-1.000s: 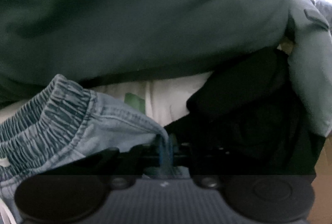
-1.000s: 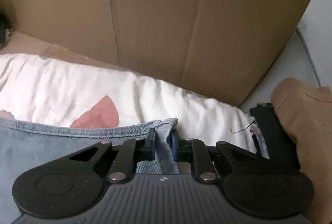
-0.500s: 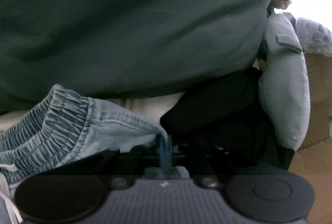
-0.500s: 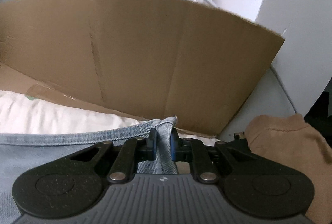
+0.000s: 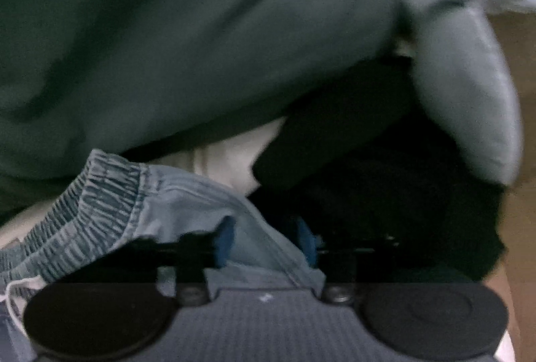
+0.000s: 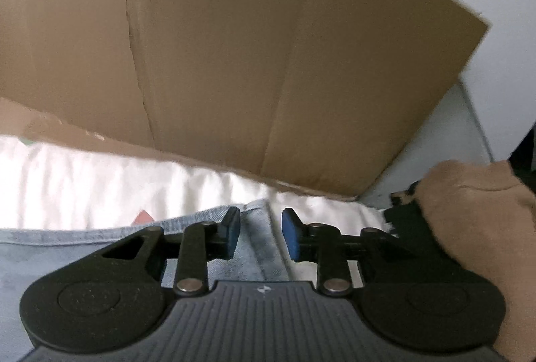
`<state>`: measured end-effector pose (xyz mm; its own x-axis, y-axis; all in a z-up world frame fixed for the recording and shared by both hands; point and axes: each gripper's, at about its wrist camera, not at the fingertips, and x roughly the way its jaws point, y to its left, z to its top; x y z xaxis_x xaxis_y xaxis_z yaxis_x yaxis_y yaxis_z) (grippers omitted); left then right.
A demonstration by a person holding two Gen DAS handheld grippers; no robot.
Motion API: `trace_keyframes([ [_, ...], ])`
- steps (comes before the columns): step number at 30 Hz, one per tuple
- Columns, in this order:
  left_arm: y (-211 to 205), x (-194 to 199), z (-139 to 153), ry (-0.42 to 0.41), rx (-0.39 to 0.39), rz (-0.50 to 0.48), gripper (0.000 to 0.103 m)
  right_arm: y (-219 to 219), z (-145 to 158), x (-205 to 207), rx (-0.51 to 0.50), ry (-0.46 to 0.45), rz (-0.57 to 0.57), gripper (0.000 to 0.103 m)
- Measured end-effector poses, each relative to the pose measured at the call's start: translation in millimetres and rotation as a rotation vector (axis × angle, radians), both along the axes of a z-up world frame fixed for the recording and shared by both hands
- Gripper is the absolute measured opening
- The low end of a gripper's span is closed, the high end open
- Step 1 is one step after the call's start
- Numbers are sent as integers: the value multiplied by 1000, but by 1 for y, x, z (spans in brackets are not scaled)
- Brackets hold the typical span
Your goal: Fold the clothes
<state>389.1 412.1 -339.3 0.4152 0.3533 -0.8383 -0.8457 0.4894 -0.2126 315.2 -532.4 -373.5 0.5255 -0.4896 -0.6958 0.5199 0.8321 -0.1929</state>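
both grippers have just let go: half a second ago each pinched the denim shorts [image 6: 234,238], and now the left gripper [image 5: 264,241] and right gripper [image 6: 260,233] stand apart with cloth loose between the pads. likely a fold was just laid down. the shorts lie on the white bedding [image 6: 100,181], long axis running across from the elastic waistband [image 5: 100,204] at the left toward the hem corner by the cardboard [image 6: 268,60].

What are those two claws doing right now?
Left claw open, right claw open. Denim shorts lie loose between both. Dark green garment ahead of the left.
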Motion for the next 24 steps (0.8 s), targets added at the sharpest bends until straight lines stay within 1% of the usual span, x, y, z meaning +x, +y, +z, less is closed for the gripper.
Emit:
trace_keyframes([
  [3,-31,-9,7,11,5,-98,46,5,11,-15,54,-32,-11,36],
  [5,-54,-15,5,28,15,-161,46,11,15,-27,102,-49,-8,38],
  [7,-75,-27,0,56,46,-232,46,23,13,-37,131,-37,15,39],
  [8,-84,-35,-2,67,66,-267,46,31,11,-42,136,-27,31,39],
  [9,-100,-32,-4,76,83,-302,46,40,8,-48,137,-14,61,39],
  [10,-131,-3,-5,80,92,-338,46,48,6,-55,138,-2,90,39],
  [11,-139,2,-3,78,102,-380,46,56,4,-60,143,8,122,39],
  [12,-136,19,-6,77,117,-415,47,63,-2,-55,154,19,151,39],
  [13,-150,21,-6,80,133,-445,48,70,-4,-59,168,26,168,40],
  [15,-169,4,-2,89,160,-512,50,90,-4,-64,187,36,214,41],
  [17,-201,-12,11,97,186,-581,58,115,-3,-69,181,48,256,43],
  [18,-216,-16,8,101,201,-617,68,129,-1,-71,181,52,280,43],
  [19,-224,-16,2,103,198,-665,75,143,1,-73,182,56,305,44],
  [20,-231,-14,-8,106,185,-722,74,156,-1,-72,194,60,340,44],
  [22,-241,-8,-32,126,163,-795,65,180,-5,-69,201,73,403,45],
  [24,-248,-1,-50,148,153,-833,64,204,-12,-63,207,90,469,46],
])
